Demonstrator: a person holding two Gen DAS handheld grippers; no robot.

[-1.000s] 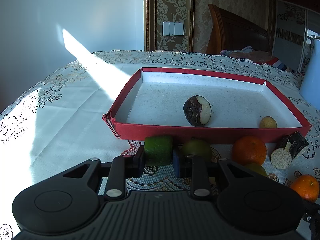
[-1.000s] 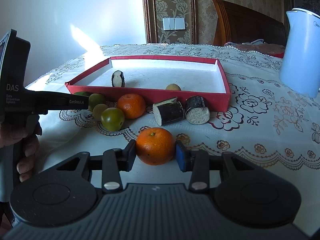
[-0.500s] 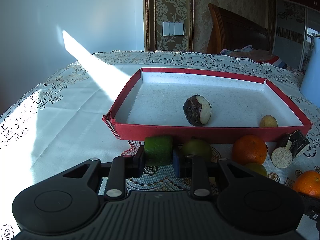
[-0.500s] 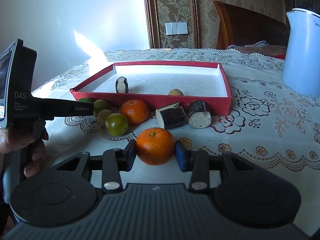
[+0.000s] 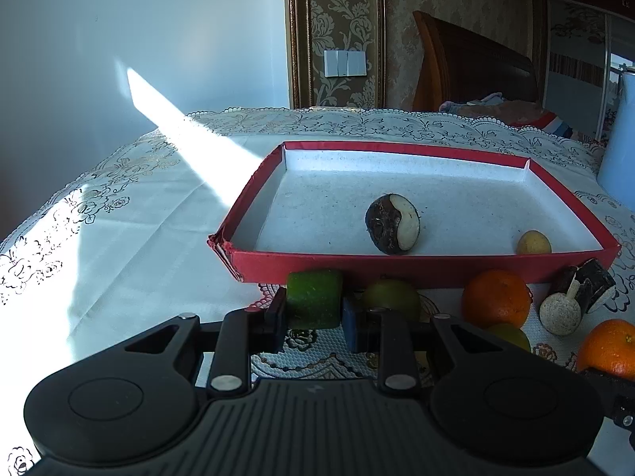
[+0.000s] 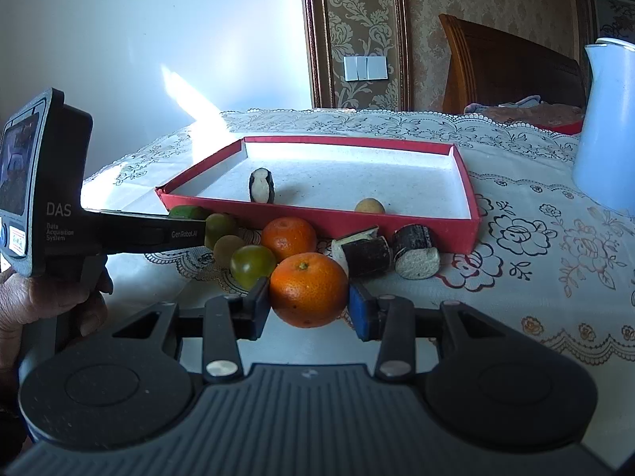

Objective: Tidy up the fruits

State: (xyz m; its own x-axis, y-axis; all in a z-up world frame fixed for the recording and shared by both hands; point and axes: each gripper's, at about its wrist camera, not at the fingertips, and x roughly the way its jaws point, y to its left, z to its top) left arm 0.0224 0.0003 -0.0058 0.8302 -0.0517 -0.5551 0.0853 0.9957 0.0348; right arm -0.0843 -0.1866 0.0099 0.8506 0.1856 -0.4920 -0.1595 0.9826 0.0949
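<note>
My left gripper (image 5: 314, 313) is shut on a green fruit (image 5: 314, 297) just in front of the red tray's near wall (image 5: 397, 267). My right gripper (image 6: 309, 307) is shut on an orange (image 6: 308, 288) and holds it above the tablecloth, near the tray (image 6: 470, 206). In the tray lie a dark half-peeled fruit (image 5: 392, 223) and a small yellow fruit (image 5: 533, 242). Outside the tray lie another orange (image 6: 288, 238), several green fruits (image 6: 253, 263) and two dark cut pieces (image 6: 367, 254).
A pale blue kettle (image 6: 609, 127) stands at the right on the lace tablecloth (image 6: 555, 246). The left gripper's body (image 6: 43, 198) and the hand holding it fill the left of the right wrist view. A wooden bed headboard (image 5: 472, 67) is behind.
The right gripper has lifted the orange and carried it closer to the tray. The left gripper has stayed shut on the green fruit, almost still.
</note>
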